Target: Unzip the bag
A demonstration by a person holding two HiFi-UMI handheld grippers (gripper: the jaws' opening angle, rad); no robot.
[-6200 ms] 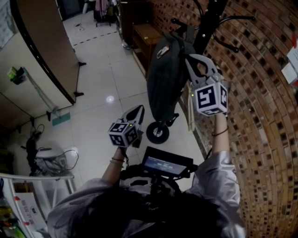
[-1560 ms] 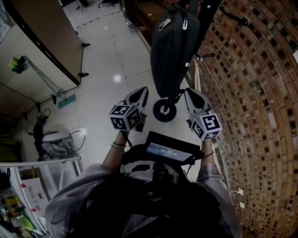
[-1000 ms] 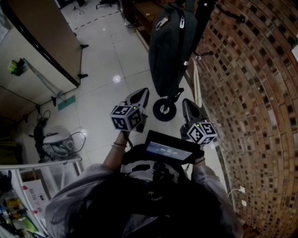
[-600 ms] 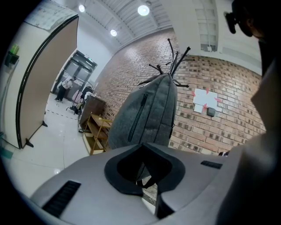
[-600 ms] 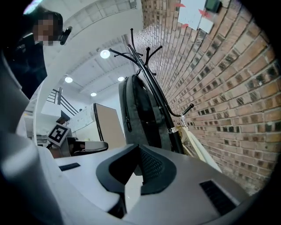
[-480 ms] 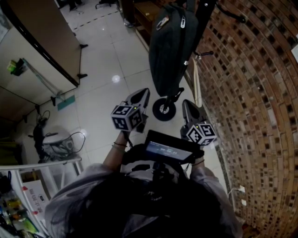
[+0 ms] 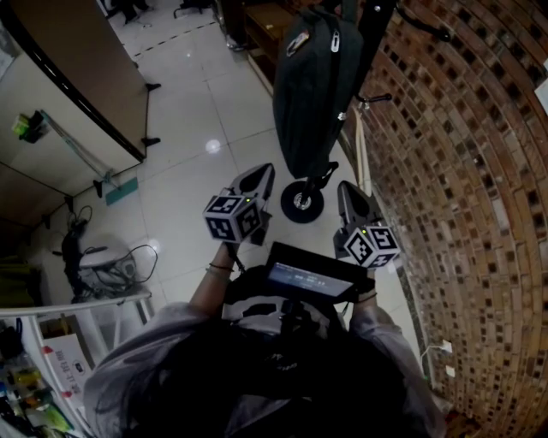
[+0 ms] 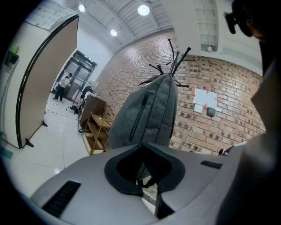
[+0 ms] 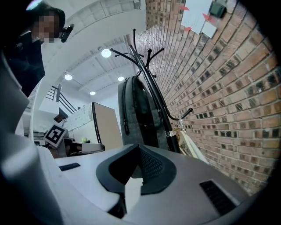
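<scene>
Against the brown brick wall (image 7: 462, 171), the dark grey fabric backpack (image 7: 312, 85) hangs from a black metal coat stand (image 9: 167, 119), which leaves its zip (image 8: 139, 116) easy to reach. We hold the left tongs (image 7: 259, 174) and right tongs (image 7: 348, 190) closed and empty, low and clear of it, seemingly at rest.

A brick wall (image 7: 462, 171) borders a glossy pale tiled floor (image 7: 197, 111), with a wooden shelf (image 7: 267, 19) alongside.
</scene>
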